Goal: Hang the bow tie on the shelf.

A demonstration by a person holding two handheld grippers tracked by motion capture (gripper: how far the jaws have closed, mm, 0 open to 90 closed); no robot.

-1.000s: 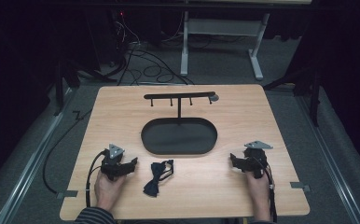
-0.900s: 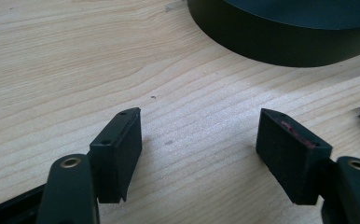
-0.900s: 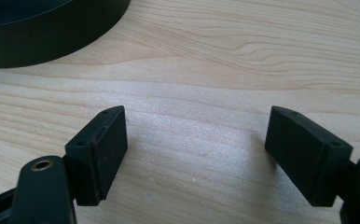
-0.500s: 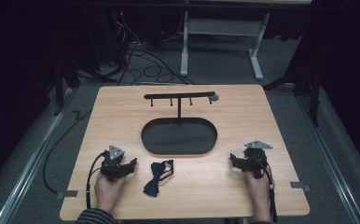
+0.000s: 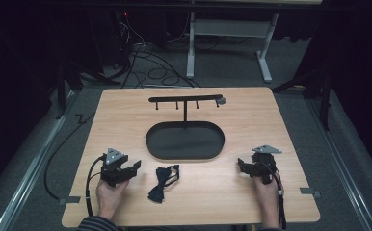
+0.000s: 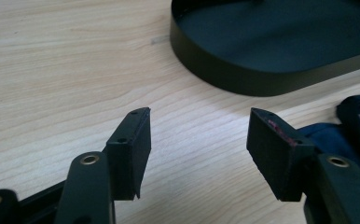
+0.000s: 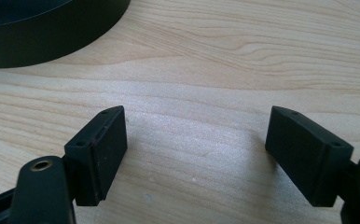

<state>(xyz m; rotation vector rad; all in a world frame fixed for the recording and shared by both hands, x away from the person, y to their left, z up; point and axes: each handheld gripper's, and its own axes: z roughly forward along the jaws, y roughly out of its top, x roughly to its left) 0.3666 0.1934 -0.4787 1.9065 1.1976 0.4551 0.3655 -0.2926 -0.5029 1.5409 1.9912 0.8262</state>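
Nothing's really budged since a second ago, both hands parked on the wooden table point(image 5: 280, 115) same as before. Left gripper point(image 6: 197, 135) has its jaws spread wide with nothing between them, the dark bow tie point(image 6: 350, 121) lying just outside its right finger point(image 6: 276, 154) and the black oval tray point(image 6: 271, 42) beyond the tips. Right gripper point(image 7: 194, 149) is gaping over bare wood too, tray off past its left finger point(image 7: 99, 154).

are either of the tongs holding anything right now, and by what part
Nothing is held. The left tongs and right tongs are both open over bare table; the bow tie lies loose beside the left ones.
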